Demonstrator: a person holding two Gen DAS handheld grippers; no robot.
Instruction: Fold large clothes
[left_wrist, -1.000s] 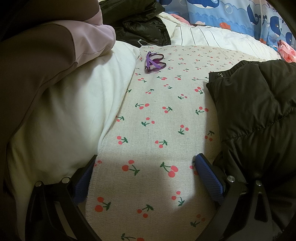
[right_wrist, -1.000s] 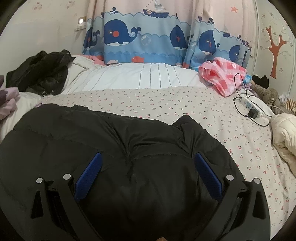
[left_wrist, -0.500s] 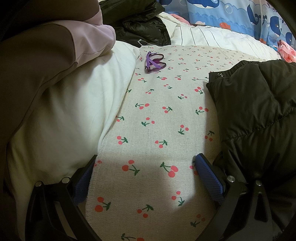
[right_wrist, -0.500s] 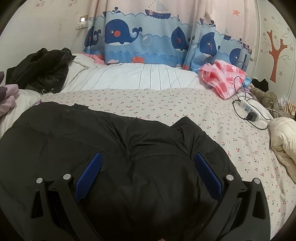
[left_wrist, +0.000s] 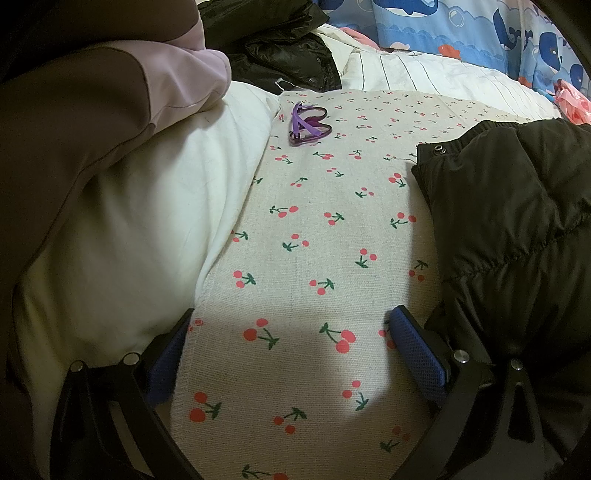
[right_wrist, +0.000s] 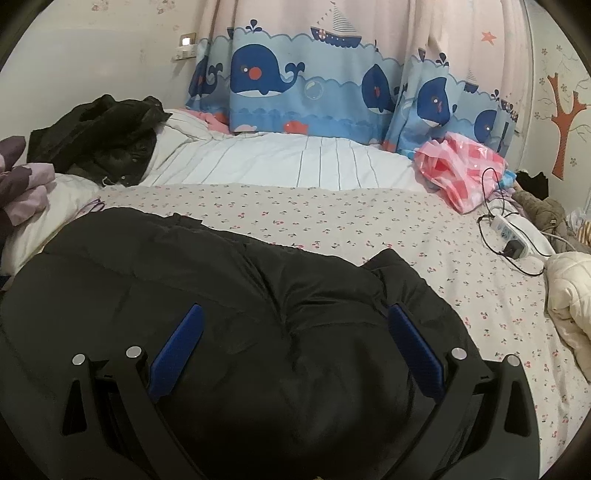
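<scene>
Little has moved: the left view matches the earlier one, while the right view has shifted slightly, the jacket (right_wrist: 229, 332) sitting a touch lower in the frame with more curtain above. Both grippers stand apart, holding nothing.

The right gripper (right_wrist: 295, 350) hangs directly over the jacket, which fills the lower half of that frame; black padded fabric lies between and beneath its fingers, though contact cannot be told. The jacket spreads wide across the bed (right_wrist: 369, 221), its long axis running left to right in the frame, one end bulging at lower centre-right.

The left gripper (left_wrist: 288, 354) is over bare cherry-print sheet; the jacket's near edge (left_wrist: 509, 229), with a snap at its corner, lies at the right of its frame, just beside the right finger. The right gripper is probably the nearer one for a first grasp; the left would need to go rightward.
</scene>
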